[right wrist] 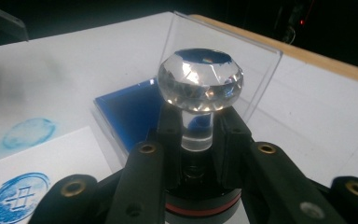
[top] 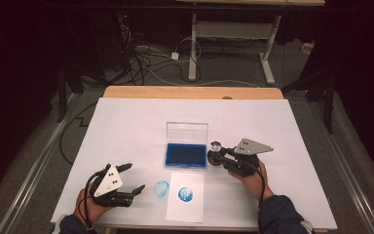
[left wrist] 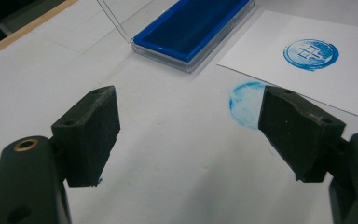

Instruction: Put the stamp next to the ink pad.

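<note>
2 tools at table, right tool (right wrist: 196, 140) pinching clear-knobbed stamp (right wrist: 200, 84) beside blue ink pad (top: 185, 155), left tool (left wrist: 186, 135) spread, empty

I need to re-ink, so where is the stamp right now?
The stamp is clamped in the right gripper, just right of the open blue ink pad, right of centre in the high view.

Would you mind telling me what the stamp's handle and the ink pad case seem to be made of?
The stamp handle looks like clear glass or acrylic, polished: its faceted knob throws bright reflections and you see through the stem. Which of the two I cannot tell. The ink pad case seems to be hard plastic: a glossy blue tray under a thin transparent lid standing open, with a darker, matt pad inside, probably felt or foam.
</note>
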`<state>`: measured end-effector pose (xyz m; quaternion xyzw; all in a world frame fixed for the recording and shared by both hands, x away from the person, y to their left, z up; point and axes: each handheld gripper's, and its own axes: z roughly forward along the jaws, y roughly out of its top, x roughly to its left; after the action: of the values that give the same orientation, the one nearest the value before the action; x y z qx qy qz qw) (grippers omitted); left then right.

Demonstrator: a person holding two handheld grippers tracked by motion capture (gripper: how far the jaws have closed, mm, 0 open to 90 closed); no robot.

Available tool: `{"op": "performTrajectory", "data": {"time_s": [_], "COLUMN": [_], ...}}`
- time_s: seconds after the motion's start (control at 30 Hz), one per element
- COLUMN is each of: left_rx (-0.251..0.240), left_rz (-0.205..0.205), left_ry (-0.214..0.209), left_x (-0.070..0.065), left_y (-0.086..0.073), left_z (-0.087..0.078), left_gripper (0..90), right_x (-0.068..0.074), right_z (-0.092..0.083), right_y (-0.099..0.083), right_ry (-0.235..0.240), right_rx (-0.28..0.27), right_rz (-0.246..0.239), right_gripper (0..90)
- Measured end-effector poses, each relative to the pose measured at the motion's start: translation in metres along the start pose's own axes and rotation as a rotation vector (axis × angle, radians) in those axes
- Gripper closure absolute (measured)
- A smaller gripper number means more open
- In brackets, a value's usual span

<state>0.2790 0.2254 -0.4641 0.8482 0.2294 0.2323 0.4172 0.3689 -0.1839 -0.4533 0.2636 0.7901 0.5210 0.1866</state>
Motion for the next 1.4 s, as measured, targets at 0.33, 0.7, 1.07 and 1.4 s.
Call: {"op": "performTrajectory", "data": {"time_s": [0.33,0.7,1.07,1.4], "left_rx": [0.003,0.001,-0.003,-0.004], "left_rz": [0.001,0.004,0.005,0.005], "left_ry": [-0.001,0.000,0.004,0.003], "left_x": [0.000,0.000,0.000,0.000], "left_y": [0.000,0.000,0.001,0.001], "left_z": [0.001,0.000,-0.001,0.000], "left_gripper": [19.6,19.7,19.7,19.6], "right_x": [-0.005,-0.009,-0.011,-0.006], "right_z": [0.017,0.025,0.021,0.017], "right_y": [-0.005,-0.011,-0.011,-0.006], "right_ry": [-0.017,-0.026,-0.040,-0.064], "right_rx": [0.090,0.154,0.165,0.148], "right_rz": [-0.005,0.016,0.038,0.006], "right_gripper": [75.0,74.2,56.9,36.5]}}
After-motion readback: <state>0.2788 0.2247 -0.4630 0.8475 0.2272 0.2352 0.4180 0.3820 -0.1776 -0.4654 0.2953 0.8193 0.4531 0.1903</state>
